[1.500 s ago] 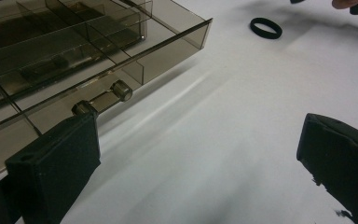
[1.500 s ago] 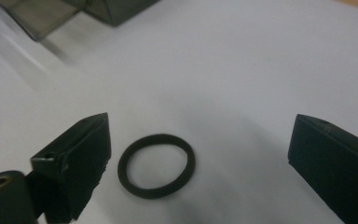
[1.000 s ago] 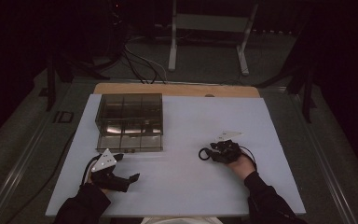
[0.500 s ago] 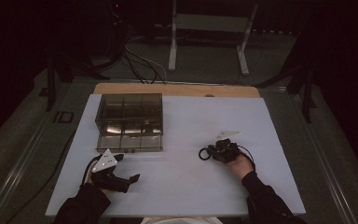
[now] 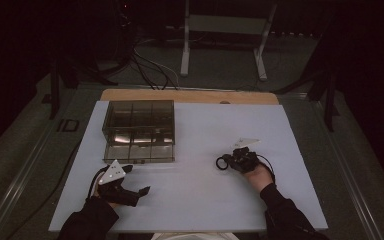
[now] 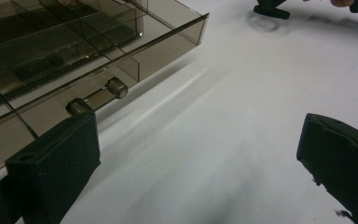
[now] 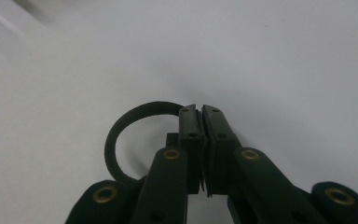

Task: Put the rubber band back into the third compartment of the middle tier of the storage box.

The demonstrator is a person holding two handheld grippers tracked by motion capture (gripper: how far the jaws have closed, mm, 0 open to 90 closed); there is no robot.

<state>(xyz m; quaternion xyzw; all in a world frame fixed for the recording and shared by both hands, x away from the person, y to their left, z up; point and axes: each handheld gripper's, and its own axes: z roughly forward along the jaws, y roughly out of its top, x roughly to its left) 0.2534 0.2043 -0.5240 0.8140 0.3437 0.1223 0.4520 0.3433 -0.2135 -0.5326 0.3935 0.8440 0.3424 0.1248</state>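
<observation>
A thin black ring (image 7: 121, 135) lies on the white table top (image 5: 200, 200) at the right. My right gripper (image 7: 200, 109) has just been closing, and its pads now meet with the ring's band pinched between them. From above, the ring (image 5: 222, 163) sticks out to the left of the right gripper (image 5: 231, 161). My left gripper (image 6: 196, 154) stands open at the front left with nothing between its jaws, just in front of a smoky clear compartment box (image 6: 98, 51). In the high view the left gripper (image 5: 137, 179) is below the box (image 5: 139, 131).
The box front has a small latch with two round knobs (image 6: 98, 95) close to my left jaw. A wooden strip (image 5: 190, 96) runs along the table's far edge. Cables and a stand's legs (image 5: 220, 45) are on the floor beyond.
The right gripper's jaws have drawn together on the ring. Both hands have kept their places.
</observation>
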